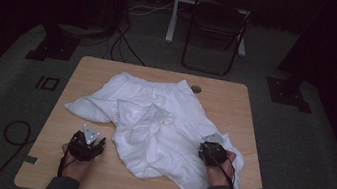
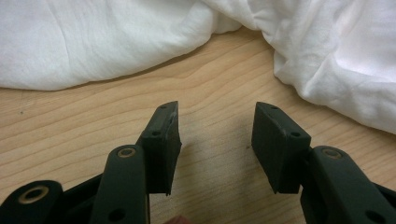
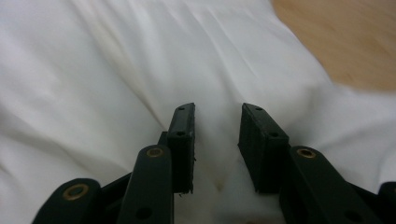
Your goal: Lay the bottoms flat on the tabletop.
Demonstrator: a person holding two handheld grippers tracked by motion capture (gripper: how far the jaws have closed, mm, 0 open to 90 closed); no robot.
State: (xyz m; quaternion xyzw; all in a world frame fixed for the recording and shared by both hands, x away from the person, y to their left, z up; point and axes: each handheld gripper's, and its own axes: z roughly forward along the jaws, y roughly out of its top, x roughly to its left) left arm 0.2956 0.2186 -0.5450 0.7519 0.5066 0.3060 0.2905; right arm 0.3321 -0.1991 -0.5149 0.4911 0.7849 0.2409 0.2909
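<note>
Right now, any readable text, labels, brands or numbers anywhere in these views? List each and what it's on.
None readable.
White garment: no print, tag or label in sight.
Wooden table: bare wood grain, no marking.
Left tool and right tool: plain black, no lettering.
Floor left of the table: a small dark rectangular outline mark, a shape rather than legible characters.

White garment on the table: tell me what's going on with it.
A person works a crumpled white garment on a wooden table with two handheld grippers. The right gripper sits over the cloth's near right edge, jaws apart with fabric between them. The left gripper waits open over bare wood beside the cloth.
</note>
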